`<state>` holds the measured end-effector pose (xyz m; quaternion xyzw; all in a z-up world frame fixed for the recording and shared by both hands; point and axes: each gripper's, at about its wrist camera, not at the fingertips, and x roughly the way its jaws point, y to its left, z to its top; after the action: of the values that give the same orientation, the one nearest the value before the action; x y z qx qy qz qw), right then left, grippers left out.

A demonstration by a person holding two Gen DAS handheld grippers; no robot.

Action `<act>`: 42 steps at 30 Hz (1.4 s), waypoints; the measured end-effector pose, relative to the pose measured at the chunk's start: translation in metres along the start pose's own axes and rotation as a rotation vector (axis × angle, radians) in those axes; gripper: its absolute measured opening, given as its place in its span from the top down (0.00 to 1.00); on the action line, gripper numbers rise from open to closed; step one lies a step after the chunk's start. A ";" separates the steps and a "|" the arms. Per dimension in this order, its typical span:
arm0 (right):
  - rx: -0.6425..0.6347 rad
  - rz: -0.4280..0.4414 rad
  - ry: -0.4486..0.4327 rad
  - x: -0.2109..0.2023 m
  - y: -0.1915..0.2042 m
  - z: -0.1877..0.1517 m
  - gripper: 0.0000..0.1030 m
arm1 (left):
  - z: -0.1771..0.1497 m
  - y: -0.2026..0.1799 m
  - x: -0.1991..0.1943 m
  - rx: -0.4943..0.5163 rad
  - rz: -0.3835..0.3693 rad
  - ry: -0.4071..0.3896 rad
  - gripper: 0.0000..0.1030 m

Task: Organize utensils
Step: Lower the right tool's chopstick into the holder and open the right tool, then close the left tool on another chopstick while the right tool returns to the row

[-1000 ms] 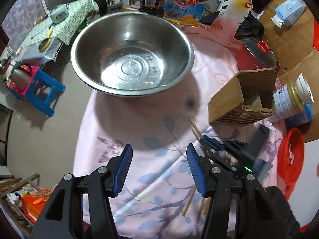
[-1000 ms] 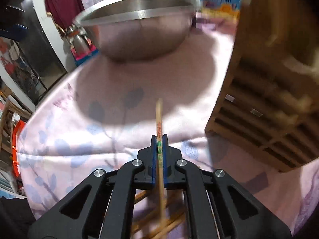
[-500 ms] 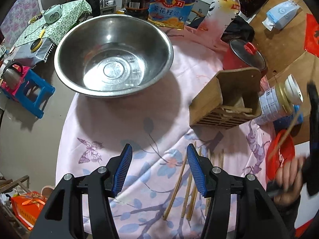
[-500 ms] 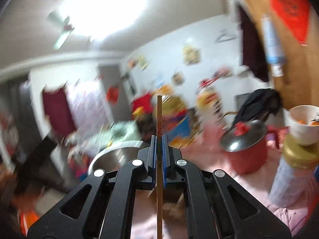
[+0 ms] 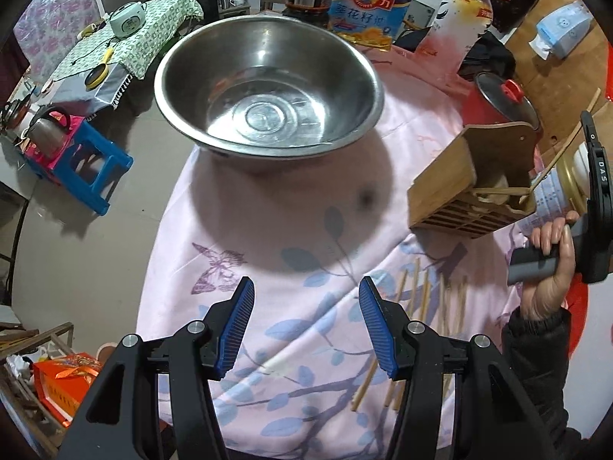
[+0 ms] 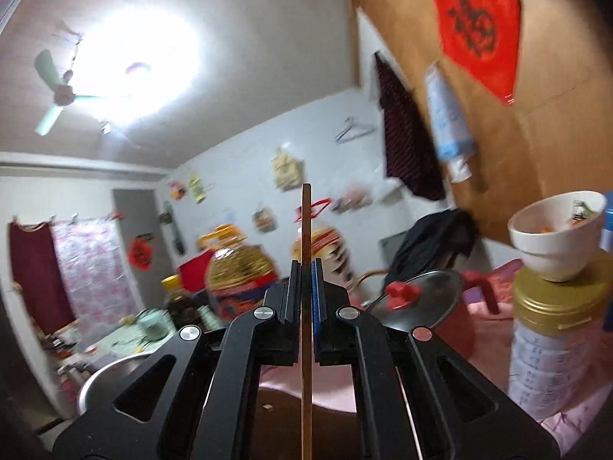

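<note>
Several wooden chopsticks (image 5: pixel 425 299) lie loose on the pink flowered tablecloth (image 5: pixel 299 230), just right of my left gripper (image 5: pixel 306 295). That gripper hangs open over the cloth with nothing between its blue pads. A slatted wooden utensil holder (image 5: pixel 456 180) lies beyond the chopsticks, with a few sticks inside. My right gripper (image 6: pixel 306 268) is shut on a single chopstick (image 6: pixel 306 226), which stands upright in its view. In the left wrist view the held chopstick (image 5: pixel 563 145) slants down with its lower end at the holder's mouth, and a hand (image 5: pixel 551 264) grips the right tool's handle.
A big steel bowl (image 5: pixel 268 88) sits at the table's far side. Oil bottles (image 5: pixel 367 4), a red pot with a lid (image 5: pixel 502 99) and a tin with a gold lid (image 6: pixel 555 345) topped by a white bowl (image 6: pixel 555 234) crowd behind and beside the holder.
My right gripper lifted one chopstick off the cloth and swung up to level beside the holder. The left gripper stayed open and only shifted slightly.
</note>
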<state>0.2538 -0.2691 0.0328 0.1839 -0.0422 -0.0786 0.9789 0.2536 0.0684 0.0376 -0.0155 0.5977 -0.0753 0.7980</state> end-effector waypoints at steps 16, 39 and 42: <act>-0.125 0.026 0.183 -0.108 0.017 0.039 0.40 | -0.002 -0.030 0.033 0.132 -0.056 -0.032 0.37; -0.148 -0.188 0.928 -0.267 0.027 -0.087 0.10 | -0.125 -0.030 0.099 0.430 -0.056 0.036 0.37; -0.185 -0.156 0.902 -0.266 0.031 -0.080 0.10 | -0.146 -0.037 0.097 0.459 -0.056 0.031 0.37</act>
<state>0.0054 -0.1676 -0.0440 0.1143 0.4087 -0.0674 0.9030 0.1372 0.0283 -0.0921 0.1509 0.5765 -0.2318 0.7689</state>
